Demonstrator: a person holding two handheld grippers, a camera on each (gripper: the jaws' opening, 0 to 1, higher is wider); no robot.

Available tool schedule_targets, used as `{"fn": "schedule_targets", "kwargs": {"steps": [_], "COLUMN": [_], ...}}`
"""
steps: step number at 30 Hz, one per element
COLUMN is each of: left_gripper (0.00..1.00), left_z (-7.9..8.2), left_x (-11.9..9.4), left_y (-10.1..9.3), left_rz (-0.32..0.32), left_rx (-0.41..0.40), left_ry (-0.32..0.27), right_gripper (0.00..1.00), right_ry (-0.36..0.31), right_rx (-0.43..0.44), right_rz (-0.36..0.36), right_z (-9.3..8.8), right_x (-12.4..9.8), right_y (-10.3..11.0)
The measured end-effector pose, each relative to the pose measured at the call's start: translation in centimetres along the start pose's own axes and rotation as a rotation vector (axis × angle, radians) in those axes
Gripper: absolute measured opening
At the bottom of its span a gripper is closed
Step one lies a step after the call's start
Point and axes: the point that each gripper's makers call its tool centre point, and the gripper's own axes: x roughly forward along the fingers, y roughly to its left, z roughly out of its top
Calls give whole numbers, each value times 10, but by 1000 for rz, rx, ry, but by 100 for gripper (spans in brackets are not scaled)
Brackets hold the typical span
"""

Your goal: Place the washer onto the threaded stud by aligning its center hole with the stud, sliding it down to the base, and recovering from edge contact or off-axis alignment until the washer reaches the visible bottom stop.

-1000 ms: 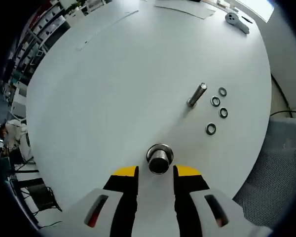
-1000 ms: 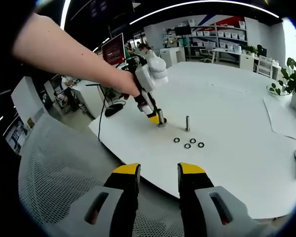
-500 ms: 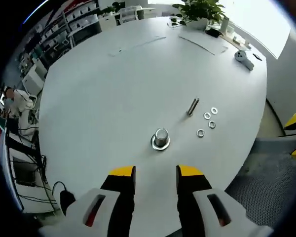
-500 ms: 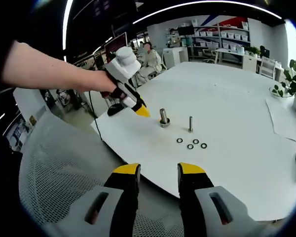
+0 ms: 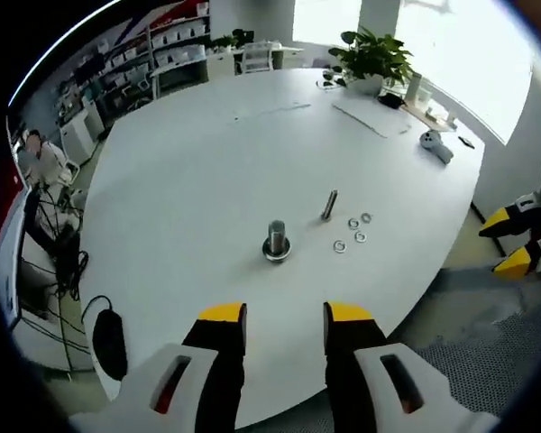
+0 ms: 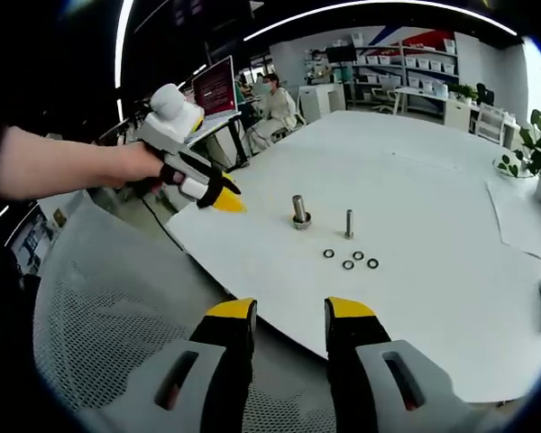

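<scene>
1. Left gripper (image 5: 275, 325) held off the near edge of the round white table (image 5: 189, 171); yellow-tipped jaws apart, nothing between them. Seen also in the right gripper view (image 6: 218, 196), in a person's hand (image 6: 135, 167), at the table's left edge.
2. Right gripper (image 6: 283, 323) hovering over a grey mesh chair back (image 6: 117, 334), short of the table; jaws parted, empty.
3. Two upright metal pieces near table centre: a thick post with a collar at its foot (image 5: 276, 240) and, just right of it, a slim threaded stud (image 5: 329, 205). Whether the collar is a washer already seated: too small to tell.
4. Four loose washers (image 5: 353, 232) lying flat in a small cluster just beside the slim stud, on its near-right side in the left gripper view. None on the slim stud, as far as can be seen.
5. Judgement on handling: thin steel rings, light, rigid, smooth; likely to skate on the bare tabletop under a sideways push and hard to lift while lying flat.
6. Suggested hold: pinch across the outer rim, hole left free, ring kept level so it drops over the stud tip without cocking on the threads.
7. Stage, as judged: placement not yet begun; both grippers well apart from the washers.
</scene>
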Motion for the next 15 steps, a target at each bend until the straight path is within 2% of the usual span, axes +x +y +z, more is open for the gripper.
{"fn": "schedule_targets", "kwargs": {"steps": [3,7,9,15], "left_gripper": [33,33,35,37], "left_z": [-1,6,7,7], "left_x": [-8,-29,-37,-69], "left_y": [2,-8,-15,-17], "left_rz": [1,-17,-59,-48], "left_rx": [5,-45,-78,-63], "left_ry": [-35,-120,-155,-224], "right_gripper": [33,33,33,33], "right_ry": [7,30,27,42], "right_rx": [0,-14,-10,-9], "right_rz": [7,6,1,-5], "right_z": [0,-4,-4,-5], "right_x": [1,2,1,1], "right_y": [1,1,1,1]}}
